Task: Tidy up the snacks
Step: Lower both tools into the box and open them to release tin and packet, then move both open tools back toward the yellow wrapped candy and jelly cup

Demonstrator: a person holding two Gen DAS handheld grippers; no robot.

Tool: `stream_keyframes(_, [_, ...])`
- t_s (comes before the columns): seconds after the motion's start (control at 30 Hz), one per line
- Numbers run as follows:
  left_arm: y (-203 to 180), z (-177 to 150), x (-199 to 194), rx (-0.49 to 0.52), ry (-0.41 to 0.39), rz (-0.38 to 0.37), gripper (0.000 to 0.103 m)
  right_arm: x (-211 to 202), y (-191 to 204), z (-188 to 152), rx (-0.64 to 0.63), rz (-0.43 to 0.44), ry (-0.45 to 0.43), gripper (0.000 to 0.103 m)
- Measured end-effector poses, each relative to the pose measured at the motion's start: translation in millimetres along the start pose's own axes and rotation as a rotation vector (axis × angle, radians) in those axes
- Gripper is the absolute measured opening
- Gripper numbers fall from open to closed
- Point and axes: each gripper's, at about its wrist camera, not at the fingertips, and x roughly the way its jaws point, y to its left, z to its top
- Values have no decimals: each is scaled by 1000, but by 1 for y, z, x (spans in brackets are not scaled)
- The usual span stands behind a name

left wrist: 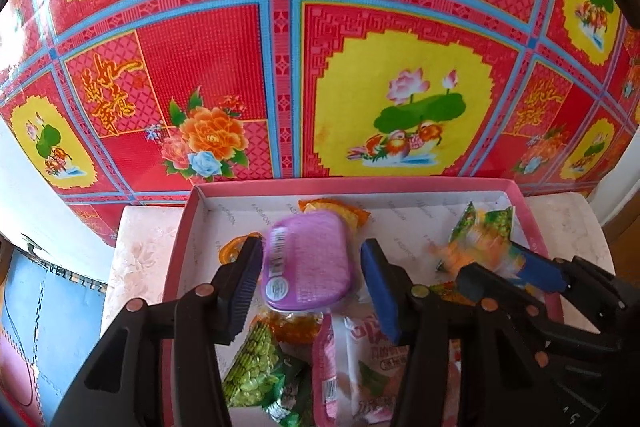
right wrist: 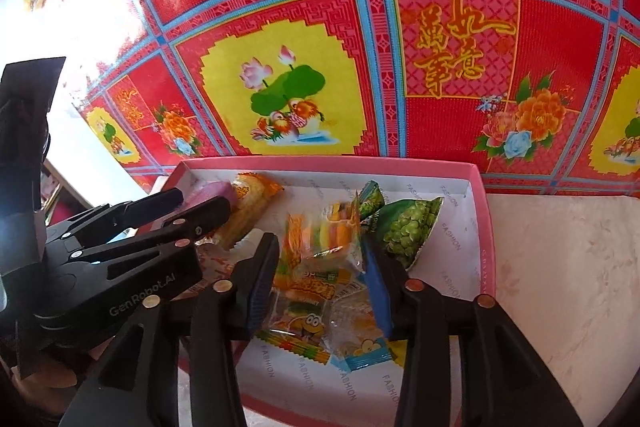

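Left gripper point(left wrist: 310, 281): open, jaws around a blurred purple pack point(left wrist: 306, 263), left pad maybe touching.
Right gripper point(right wrist: 320, 279): open, straddling a clear candy bag point(right wrist: 320, 251).
Box point(left wrist: 352, 183): lower centre, holds snacks.

**Snacks in the box, box on the stool**

The box point(left wrist: 516, 189) sits on a stool top point(left wrist: 138, 247), the patterned floor point(left wrist: 224, 39) beyond at twelve o'clock. In the left wrist view, a sealed cup point(left wrist: 308, 263) lies between the left gripper point(left wrist: 310, 285) fingers; a pea packet point(left wrist: 256, 367) lies at seven o'clock of it, the right gripper point(left wrist: 516, 275) at three o'clock.
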Motion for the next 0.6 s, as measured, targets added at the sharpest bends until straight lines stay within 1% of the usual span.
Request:
stream_keyframes(0.1, [-1, 1, -6, 1, -6, 2, 57, -8, 2, -2, -6, 0, -17, 53])
stream_keyframes(0.3, [0, -3, -21, 8, -15, -8, 58, -28, 1, -5, 6, 14, -54, 59])
stream_keyframes(0.6, [-9, -13, -44, 37, -32, -3, 58, -41, 0, -13, 23, 16, -63, 61])
